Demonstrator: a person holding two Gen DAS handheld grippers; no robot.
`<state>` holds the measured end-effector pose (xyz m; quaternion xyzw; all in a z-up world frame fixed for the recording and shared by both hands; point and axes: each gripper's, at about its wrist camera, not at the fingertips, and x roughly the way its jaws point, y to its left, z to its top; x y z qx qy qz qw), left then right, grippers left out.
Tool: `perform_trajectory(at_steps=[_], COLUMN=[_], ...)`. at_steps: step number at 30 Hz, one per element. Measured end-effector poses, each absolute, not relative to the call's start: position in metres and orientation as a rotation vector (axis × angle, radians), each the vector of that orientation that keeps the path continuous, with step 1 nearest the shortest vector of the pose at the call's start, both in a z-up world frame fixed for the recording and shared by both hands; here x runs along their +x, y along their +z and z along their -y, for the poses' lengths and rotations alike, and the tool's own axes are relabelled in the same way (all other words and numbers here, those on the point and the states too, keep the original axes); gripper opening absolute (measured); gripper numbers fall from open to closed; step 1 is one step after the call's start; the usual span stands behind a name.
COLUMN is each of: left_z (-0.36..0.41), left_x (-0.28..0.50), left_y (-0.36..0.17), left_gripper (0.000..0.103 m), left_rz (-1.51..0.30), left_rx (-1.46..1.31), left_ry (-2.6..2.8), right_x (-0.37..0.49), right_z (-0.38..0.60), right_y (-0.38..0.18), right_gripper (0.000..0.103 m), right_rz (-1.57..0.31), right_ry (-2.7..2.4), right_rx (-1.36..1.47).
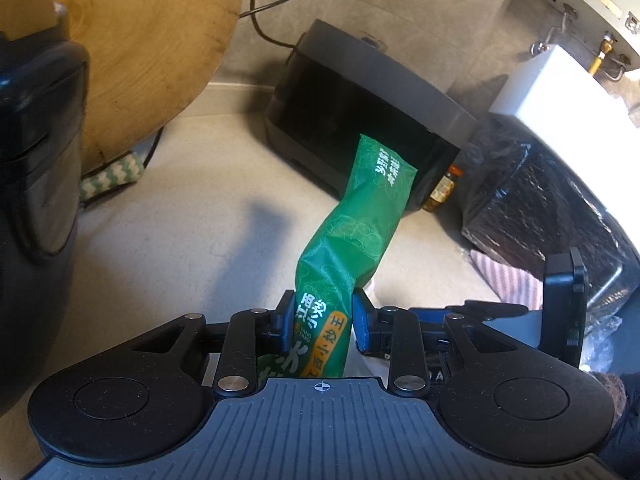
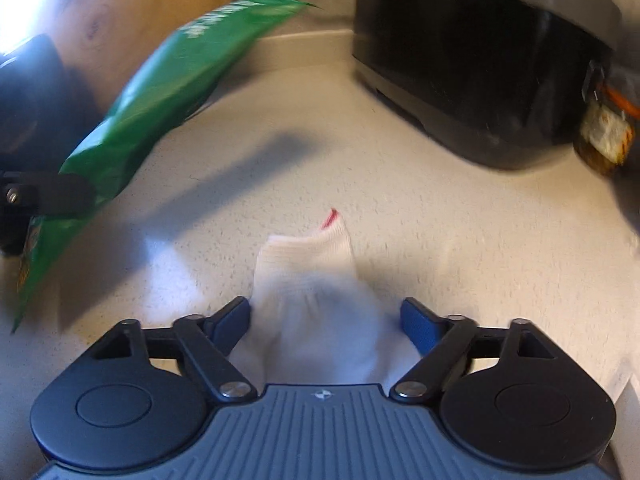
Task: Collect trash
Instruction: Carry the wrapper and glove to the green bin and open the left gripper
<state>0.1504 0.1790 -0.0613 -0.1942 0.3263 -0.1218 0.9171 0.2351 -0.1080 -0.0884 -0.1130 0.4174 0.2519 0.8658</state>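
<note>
Trash item 1, a crumpled green plastic snack wrapper with white and orange printed lettering, held up off the pale speckled countertop, pinched near its lower end between the blue pads of the left gripper. Jaws partly closed, pressing the wrapper from both sides; upper end of the wrapper twisted and leaning toward a dark grey box-shaped appliance at the back of the counter.

Trash item 2, a white knitted cloth piece with a red-edged cuff, resembling a sock or glove, lying between the spread blue pads of the right gripper. Left pad touching the fabric's edge, right pad apart from it, so not yet gripped. Picture blurred, exact contact hard to judge.

Nearby: round wooden board leaning on the wall, small glass jar with a yellow label beside the appliance, black crinkled plastic bag on the right.

Progress, as a judgement: 1 piece picked up but not yet binned, 1 piece about to be grasped, no bin clearly identifiable in view.
</note>
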Motion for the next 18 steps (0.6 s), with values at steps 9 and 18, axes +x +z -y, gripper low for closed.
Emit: perform_trajectory(at_steps=[9,18], left_z=[-0.157,-0.028], left_x=[0.127,0.069], left_y=[-0.049,-0.037], left_gripper=[0.034,0.034], left_rz=[-0.642,-0.63], left_rx=[-0.4,-0.364], left_ry=[-0.232,-0.344], right_x=[0.18,0.076], right_z=[0.147,0.311], right_y=[-0.035,0.002], right_gripper=[0.009,0.009], right_rz=[-0.845,-0.731], right_ry=[0.625,0.566], right_rx=[-0.08,0.133])
